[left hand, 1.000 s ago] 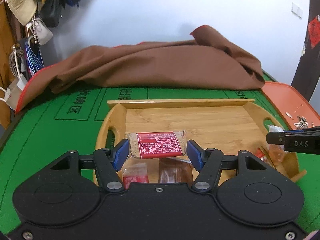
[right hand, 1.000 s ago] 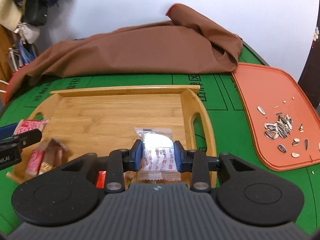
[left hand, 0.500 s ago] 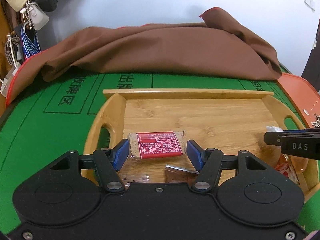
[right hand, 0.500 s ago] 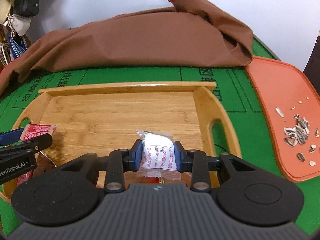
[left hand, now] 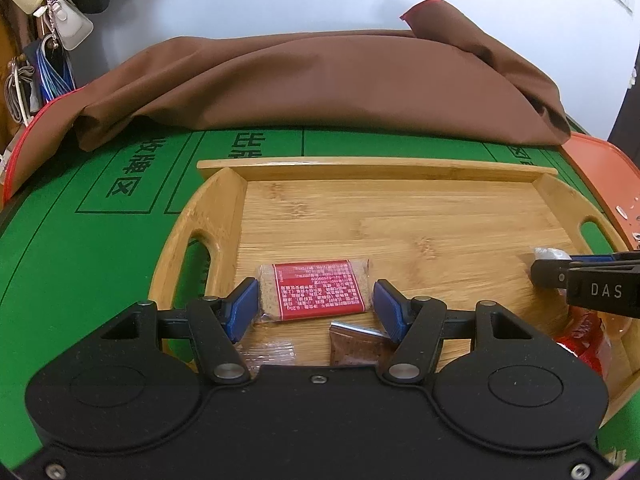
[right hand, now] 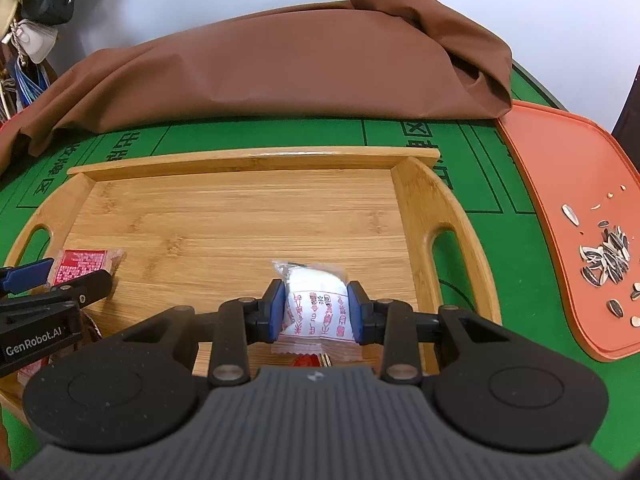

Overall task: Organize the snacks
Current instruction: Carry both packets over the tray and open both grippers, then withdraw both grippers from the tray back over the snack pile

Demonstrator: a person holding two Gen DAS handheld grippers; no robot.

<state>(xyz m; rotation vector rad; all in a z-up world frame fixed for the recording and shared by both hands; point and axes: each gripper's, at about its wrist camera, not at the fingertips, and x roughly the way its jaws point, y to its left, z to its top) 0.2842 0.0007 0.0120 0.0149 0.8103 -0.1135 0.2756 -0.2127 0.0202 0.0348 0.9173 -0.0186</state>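
Left wrist view: left tongs (left hand: 316, 306) grip red-labelled bar (left hand: 316, 294) by its short ends, blue pads (left hand: 244, 312) pressing both ends. Bar's long axis runs across view, pad to pad, over near-left part of wooden tray (left hand: 400, 216). Brown-wrapped snack (left hand: 356, 346) lies just below bar. Tray sits on green worktop (left hand: 80, 240).

Right wrist view: right tongs (right hand: 316, 312) clamped narrow on white sachet (right hand: 316, 310), held by its sides; long axis points away from camera, over near-right part of tray. Orange board (right hand: 560, 184) with sunflower seeds (right hand: 606, 256) to right.
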